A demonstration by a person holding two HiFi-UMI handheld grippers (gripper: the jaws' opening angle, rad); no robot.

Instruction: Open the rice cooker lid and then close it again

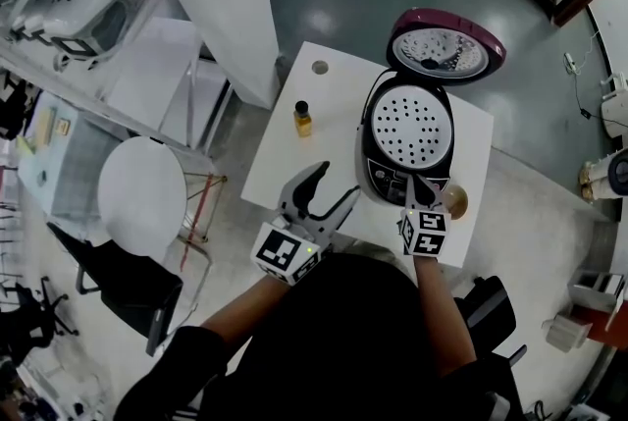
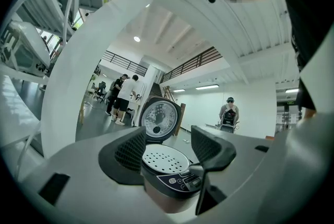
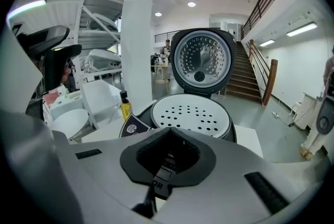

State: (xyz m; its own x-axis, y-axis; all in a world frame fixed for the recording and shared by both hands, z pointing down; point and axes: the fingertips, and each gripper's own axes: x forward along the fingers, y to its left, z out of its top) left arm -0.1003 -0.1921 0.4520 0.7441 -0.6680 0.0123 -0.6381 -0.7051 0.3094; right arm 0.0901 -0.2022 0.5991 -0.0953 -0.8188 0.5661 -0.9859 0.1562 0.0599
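Rice cooker (image 1: 407,130), lid (image 1: 444,44) standing open
Right gripper (image 1: 413,185), jaws together, at the cooker's 6 o'clock; left gripper (image 1: 334,184), jaws wide and gripping nothing, at 8 o'clock.

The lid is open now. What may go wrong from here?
The shut right gripper is at the control panel of the rice cooker, so it may press a button accidentally. The lid stands open at the far side; reaching for it, the open left gripper might knock the small bottle.

One rice cooker (image 1: 407,130), one small yellow bottle (image 1: 303,119), one white table (image 1: 280,169).
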